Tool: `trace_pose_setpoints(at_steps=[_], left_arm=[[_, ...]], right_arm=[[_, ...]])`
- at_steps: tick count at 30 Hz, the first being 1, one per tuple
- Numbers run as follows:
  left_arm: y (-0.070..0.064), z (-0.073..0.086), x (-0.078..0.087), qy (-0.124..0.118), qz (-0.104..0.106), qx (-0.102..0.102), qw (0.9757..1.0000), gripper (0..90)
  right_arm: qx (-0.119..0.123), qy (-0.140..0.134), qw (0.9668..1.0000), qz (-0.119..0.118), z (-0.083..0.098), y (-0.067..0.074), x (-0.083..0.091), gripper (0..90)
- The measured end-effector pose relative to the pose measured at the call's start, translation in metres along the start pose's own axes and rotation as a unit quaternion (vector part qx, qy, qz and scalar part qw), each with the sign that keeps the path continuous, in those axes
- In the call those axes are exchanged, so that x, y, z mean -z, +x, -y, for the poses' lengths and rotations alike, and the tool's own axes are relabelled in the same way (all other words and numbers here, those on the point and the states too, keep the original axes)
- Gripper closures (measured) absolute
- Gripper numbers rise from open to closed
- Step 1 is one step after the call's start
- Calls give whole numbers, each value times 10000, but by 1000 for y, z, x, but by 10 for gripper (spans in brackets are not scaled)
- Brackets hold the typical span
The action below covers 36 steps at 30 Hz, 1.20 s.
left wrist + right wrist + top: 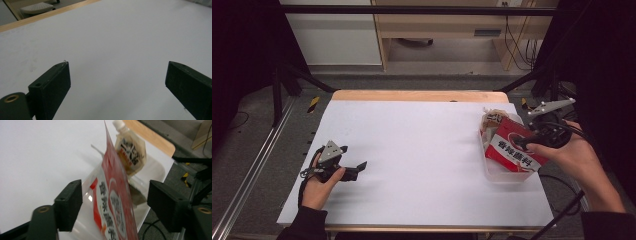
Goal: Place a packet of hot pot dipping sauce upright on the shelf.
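Red packet (513,147): flat pouch with white characters, leaning in the clear tub just ahead of the right claw; in the right gripper view (113,202) it stands edge-on between the two jaws, and neither pad presses on it.
Bench (422,150): white sheet over a wooden top, stretching bare from the left claw across to the tub.
Clear tub (497,172): shallow see-through container at the bench's right side, directly in front of the right claw; it holds the red packet and a second pouch.
Spout pouch (131,148): pale beige, white cap on top, dark lettering; upright in the tub beyond the red packet, farther from the right claw.
Right claw (113,203): jaws apart, gripping nothing; the packet sits loose in the gap. Held in the person's right hand at the tub's near right side.
Left claw (117,82): jaws wide apart over bare white sheet, nothing between them; resting low at the bench's left (354,167), well apart from the tub.
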State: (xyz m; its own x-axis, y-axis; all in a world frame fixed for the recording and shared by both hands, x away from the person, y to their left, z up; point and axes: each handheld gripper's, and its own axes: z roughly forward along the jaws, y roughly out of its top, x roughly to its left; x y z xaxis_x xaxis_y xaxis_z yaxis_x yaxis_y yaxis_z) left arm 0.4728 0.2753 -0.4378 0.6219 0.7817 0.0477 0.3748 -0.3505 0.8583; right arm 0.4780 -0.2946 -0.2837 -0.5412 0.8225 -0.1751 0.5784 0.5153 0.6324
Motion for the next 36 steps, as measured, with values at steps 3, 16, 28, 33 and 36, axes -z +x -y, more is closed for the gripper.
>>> trace_pose_setpoints(at_steps=[3, 16, 28, 33, 36], left_arm=[[0, 0, 0, 7, 5, -2, 10000, 61], [2, 1, 1, -7, -7, 39, 10000, 59], [2, 1, 1, -23, -17, 68, 10000, 45], [3, 1, 1, -15, -9, 74, 10000, 44], [3, 1, 1, -15, -10, 76, 10000, 44]], right_arm=[[9, -75, 10000, 14, -13, 6, -5, 241], [13, -395, 9988, 291, -54, 25, -13, 160], [75, -955, 9949, 300, -81, 53, -9, 125], [126, -1127, 9933, 230, -94, 65, -13, 115], [231, -1185, 9925, 195, -100, 76, -17, 115]])
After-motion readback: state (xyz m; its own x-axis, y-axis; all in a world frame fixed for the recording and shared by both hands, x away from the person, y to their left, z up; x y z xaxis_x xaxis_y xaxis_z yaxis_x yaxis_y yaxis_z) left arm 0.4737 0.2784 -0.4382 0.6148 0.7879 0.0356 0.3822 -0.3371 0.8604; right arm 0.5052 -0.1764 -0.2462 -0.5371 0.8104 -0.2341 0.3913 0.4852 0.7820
